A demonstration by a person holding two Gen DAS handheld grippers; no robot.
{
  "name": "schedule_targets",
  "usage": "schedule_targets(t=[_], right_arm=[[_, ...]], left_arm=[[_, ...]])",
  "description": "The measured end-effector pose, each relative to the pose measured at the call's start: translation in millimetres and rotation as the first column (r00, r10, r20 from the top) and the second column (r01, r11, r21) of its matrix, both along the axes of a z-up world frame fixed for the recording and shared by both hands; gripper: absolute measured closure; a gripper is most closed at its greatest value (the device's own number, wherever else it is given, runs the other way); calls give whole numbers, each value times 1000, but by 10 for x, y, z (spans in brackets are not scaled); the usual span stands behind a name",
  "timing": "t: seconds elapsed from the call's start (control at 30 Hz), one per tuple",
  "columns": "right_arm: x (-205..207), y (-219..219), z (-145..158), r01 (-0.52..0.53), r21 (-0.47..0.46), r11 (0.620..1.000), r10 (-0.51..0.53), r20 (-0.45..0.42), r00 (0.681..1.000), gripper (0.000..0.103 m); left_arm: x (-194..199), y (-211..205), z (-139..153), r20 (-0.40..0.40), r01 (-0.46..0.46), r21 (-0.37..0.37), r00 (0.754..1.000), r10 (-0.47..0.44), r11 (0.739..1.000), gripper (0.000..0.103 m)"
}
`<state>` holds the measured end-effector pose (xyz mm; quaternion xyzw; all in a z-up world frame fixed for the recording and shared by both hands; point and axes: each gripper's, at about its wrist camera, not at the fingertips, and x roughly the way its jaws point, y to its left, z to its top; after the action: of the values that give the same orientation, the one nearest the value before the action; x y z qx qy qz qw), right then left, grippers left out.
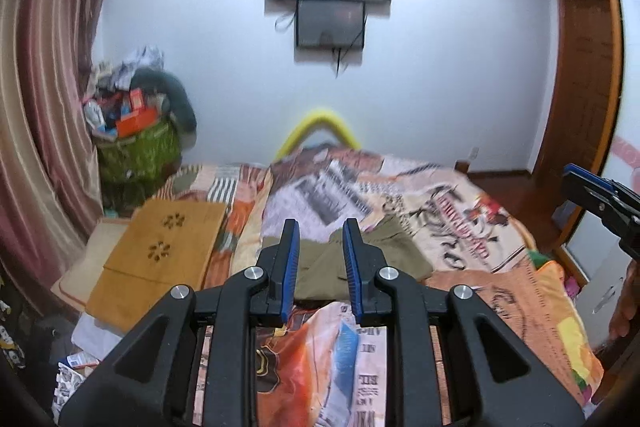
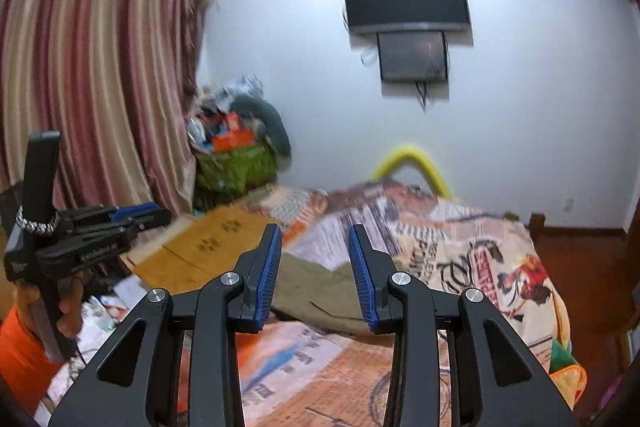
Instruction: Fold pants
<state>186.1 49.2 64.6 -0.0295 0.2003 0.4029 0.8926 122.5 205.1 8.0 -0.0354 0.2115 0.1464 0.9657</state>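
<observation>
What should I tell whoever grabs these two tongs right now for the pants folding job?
Left tongs: open, empty, raised above the bed.
Right tongs: open, empty, also raised, to the right of the left pair.
Olive pants: lying on the patterned bedspread, ahead of both tongs, in a compact bundle with layers overlapping. Nothing is touching them.
Wooden lap desk: on the bed, left of the pants.
Done: the pants look at least partly folded; how tidy the fold is cannot be told through the blur.
Left: check the fold, and finish or neaten it if needed.
</observation>
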Motion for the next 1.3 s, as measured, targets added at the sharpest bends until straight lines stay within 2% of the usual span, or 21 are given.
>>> schedule_targets(t=[0.1,0.4,0.43,0.47,0.5,0.53,0.57,0.63,0.77,0.83,1.3], right_arm=[[-286,-143,153,-16,62,998,14,40,999,72],[-882,-319,213,-30,102,994,17,126,992,71],[-918,-330,203,-26,105,994,13,126,992,67],[-935,-349,193,-18,106,994,4,122,992,53],[-936,-354,181,-7,107,994,-6,121,993,45],[-957,-368,167,11,114,993,-25,128,991,32],[-972,-376,164,22,118,993,-39,135,990,28],[-985,-384,172,42,116,992,-59,141,988,27],[-1030,-445,193,70,137,988,-89,140,986,7],[-1082,-483,181,81,150,985,-102,144,984,0],[-1177,-522,114,109,132,985,-128,145,981,0]], left_arm=[[-340,-184,114,67,-4,31,998,2,999,80],[-1091,-639,184,213,-7,77,977,-10,997,39],[-1138,-673,188,220,-7,79,975,-10,997,30],[-1180,-698,185,228,-2,80,974,-16,997,22],[-1223,-717,185,238,3,79,971,-21,997,18],[-1257,-740,184,247,3,80,969,-23,997,11],[-1293,-757,187,255,1,84,967,-22,996,7],[-1362,-781,188,269,-8,90,963,-16,996,4],[-1455,-798,165,280,-11,84,960,-13,996,1],[-1476,-832,150,278,-9,84,960,-15,996,1],[-1451,-803,92,273,-21,84,962,-3,996,0]])
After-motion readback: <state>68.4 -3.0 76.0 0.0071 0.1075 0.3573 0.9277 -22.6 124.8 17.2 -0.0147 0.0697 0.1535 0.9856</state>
